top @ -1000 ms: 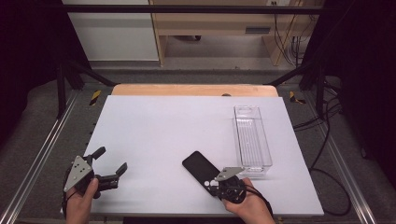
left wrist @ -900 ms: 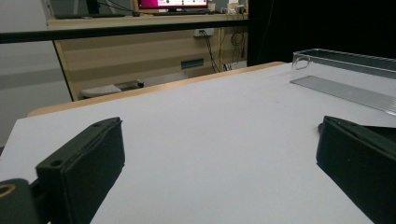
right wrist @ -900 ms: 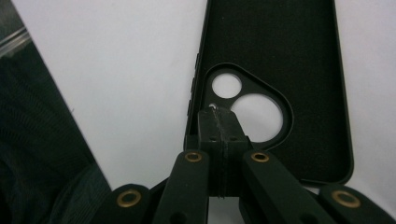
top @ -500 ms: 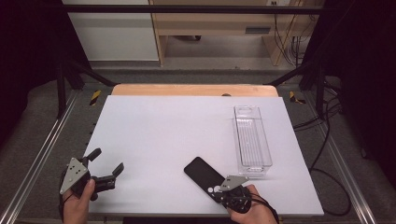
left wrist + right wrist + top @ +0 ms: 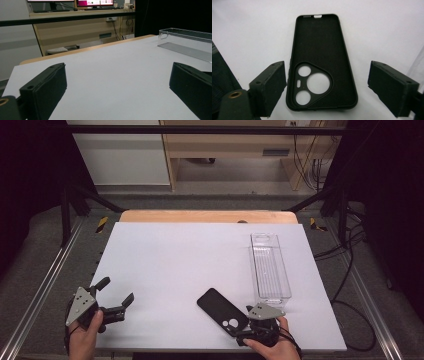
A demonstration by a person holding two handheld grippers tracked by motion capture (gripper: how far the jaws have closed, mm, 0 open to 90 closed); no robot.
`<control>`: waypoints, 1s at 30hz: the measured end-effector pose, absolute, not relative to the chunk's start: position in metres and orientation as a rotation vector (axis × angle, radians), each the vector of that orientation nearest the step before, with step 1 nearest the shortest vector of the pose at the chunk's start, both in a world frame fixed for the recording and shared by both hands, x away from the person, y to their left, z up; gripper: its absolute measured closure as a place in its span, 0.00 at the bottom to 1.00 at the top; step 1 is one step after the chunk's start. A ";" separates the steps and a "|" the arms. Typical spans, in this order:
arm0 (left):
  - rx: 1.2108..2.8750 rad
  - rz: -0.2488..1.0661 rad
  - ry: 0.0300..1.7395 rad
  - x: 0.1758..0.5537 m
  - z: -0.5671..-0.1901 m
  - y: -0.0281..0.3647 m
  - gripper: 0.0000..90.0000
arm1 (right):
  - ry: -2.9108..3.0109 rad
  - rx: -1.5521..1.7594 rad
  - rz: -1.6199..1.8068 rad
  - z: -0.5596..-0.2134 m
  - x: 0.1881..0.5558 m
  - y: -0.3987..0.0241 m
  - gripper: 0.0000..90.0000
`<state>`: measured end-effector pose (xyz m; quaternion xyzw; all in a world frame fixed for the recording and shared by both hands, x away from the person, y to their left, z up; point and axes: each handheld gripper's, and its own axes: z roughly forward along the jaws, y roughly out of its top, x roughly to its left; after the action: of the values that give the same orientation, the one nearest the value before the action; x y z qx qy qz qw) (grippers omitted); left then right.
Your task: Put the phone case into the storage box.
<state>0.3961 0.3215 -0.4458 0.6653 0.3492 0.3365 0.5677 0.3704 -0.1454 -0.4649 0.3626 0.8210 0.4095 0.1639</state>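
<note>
Grippers sat at the near edge of the white table (image 5: 200, 265), one in each of the person's hands. At the left, the left gripper (image 5: 119, 296) rested low over bare table with its jaws spread wide and nothing between them; in the left gripper view the two black jaws framed only white surface, well apart from everything else. Toward the middle lay the black phone case (image 5: 222, 312), flat and inner side up, its camera cutout at the near end, angled across the table. The right gripper (image 5: 239, 333) hovered at that near end, and its jaws had just been opening — in the right gripper view they stood wide on either side of the case's camera end, the left jaw just beside the case's edge, the right one clear of it, neither pad pressing. Further right stood the clear plastic tray (image 5: 270, 270), long and narrow, empty, its near end close to the right hand. The risk from here looked to be the grip itself: the case was thin, soft and lying flush, so jaws closing unevenly could push it sideways or skate over its rim rather than catch it. A grab at one end only might let it flex or droop — and a swing toward the tray could knock that light container askew.
</note>
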 end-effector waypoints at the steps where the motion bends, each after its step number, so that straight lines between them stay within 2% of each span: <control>1: 1.563 0.790 0.820 0.396 -0.446 0.322 0.01 | 2.350 1.033 1.155 -0.467 0.370 -0.144 0.13; 5: 1.563 0.786 0.822 0.396 -0.447 0.322 0.01 | 2.363 1.052 1.108 -0.473 0.374 -0.139 0.10; 15: 1.550 0.798 0.814 0.396 -0.444 0.325 0.01 | 2.398 1.043 1.050 -0.483 0.383 -0.126 0.08; 24: 1.582 0.794 0.790 0.399 -0.443 0.312 0.01 | 2.422 1.062 1.014 -0.491 0.388 -0.118 0.04; 28: 1.601 0.794 0.774 0.398 -0.444 0.309 0.01 | 2.423 1.067 1.005 -0.490 0.389 -0.116 0.04; 30: 1.597 0.791 0.774 0.398 -0.444 0.309 0.01 | 2.422 1.059 1.009 -0.490 0.387 -0.118 0.08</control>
<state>0.3982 0.3093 -0.4439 0.6787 0.3291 0.3360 0.5640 0.3869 -0.1177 -0.4899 0.3698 0.8455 0.3524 0.1556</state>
